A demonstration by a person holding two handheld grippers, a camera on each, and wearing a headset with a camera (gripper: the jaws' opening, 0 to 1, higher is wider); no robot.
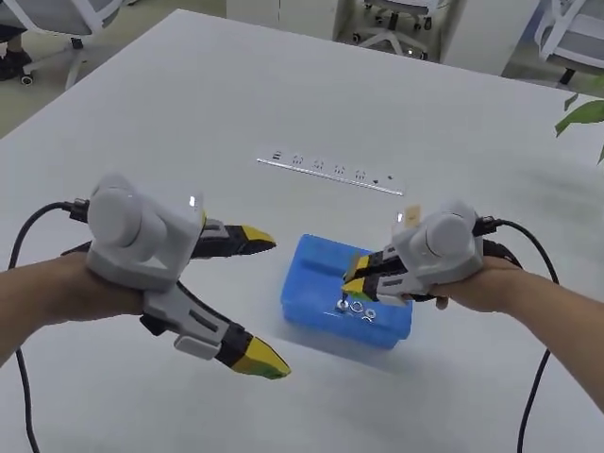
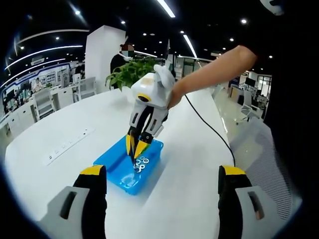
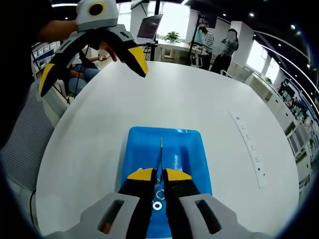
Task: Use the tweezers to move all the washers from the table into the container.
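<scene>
A blue container sits mid-table, with a few metal washers in its near end. My right gripper is over it, shut on thin metal tweezers that point along the container floor past the washers. I cannot tell whether the tweezer tips hold anything. My left gripper hovers wide open to the left of the container with nothing between its jaws. In the left gripper view the right gripper points down into the container by the washers.
A white power strip lies beyond the container. A potted plant stands at the table's far right edge. Office chairs ring the table and people stand in the background. Cables trail from both grippers.
</scene>
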